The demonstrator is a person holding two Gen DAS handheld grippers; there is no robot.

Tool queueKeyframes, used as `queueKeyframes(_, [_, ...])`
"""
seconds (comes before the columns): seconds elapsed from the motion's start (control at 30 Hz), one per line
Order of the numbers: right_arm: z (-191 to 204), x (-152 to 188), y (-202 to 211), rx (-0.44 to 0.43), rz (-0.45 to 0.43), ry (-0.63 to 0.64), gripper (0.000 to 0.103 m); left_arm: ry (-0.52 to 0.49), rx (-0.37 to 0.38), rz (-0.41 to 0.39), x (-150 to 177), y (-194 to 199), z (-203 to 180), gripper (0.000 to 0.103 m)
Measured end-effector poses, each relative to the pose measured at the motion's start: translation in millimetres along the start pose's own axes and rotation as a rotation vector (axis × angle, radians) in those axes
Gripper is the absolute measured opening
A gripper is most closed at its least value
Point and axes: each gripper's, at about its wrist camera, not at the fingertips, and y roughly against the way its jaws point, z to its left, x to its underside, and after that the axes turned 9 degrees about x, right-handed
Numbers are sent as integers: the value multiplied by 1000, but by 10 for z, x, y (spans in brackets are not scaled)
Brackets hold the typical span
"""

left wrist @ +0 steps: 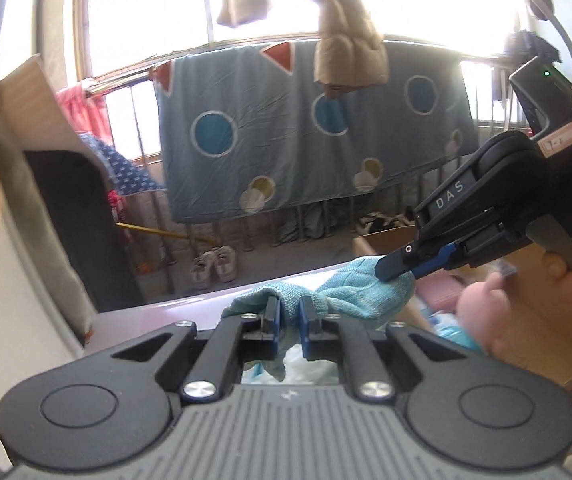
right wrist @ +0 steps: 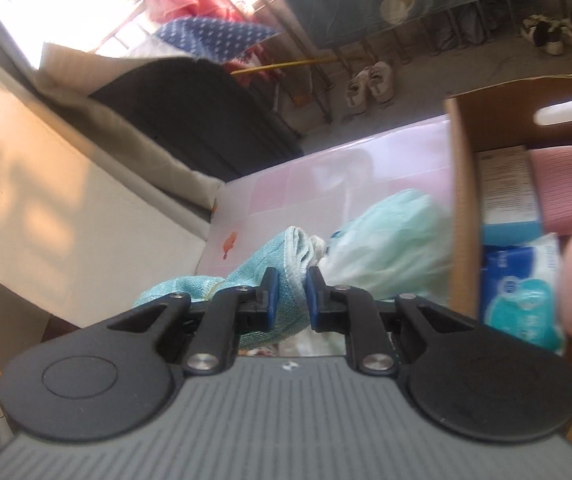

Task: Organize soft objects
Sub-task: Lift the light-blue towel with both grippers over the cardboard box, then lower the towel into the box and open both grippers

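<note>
A teal knitted cloth (left wrist: 349,292) is stretched in the air between both grippers above the pink table (right wrist: 325,172). In the left wrist view, my left gripper (left wrist: 287,314) is shut on one end of the cloth. From the right, my right gripper (left wrist: 387,272) pinches the other end, with a person's hand around its handle. The right wrist view shows the right gripper (right wrist: 291,292) shut on the teal cloth (right wrist: 262,256) at its white-edged hem. Below it, a pale green plastic bag (right wrist: 393,236) lies on the table.
A cardboard box (right wrist: 461,200) stands at the table's right, holding a pink towel (right wrist: 561,188) and blue tissue packs (right wrist: 525,280). A blue spotted sheet (left wrist: 286,128) hangs over a railing beyond. White shoes (left wrist: 214,266) sit on the floor. A dark cushion (left wrist: 70,220) leans at the left.
</note>
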Motion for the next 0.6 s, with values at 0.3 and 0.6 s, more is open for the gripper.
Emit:
queueKeyframes(0.3, [-1371,-12,751,154,-58,-134,13,-23,246,37,-144,-534,-1152,10])
queueKeyframes(0.6, [-2059,-343,682,222,-61,-117,13,-42,364,117,-154,-1188,-1843,10])
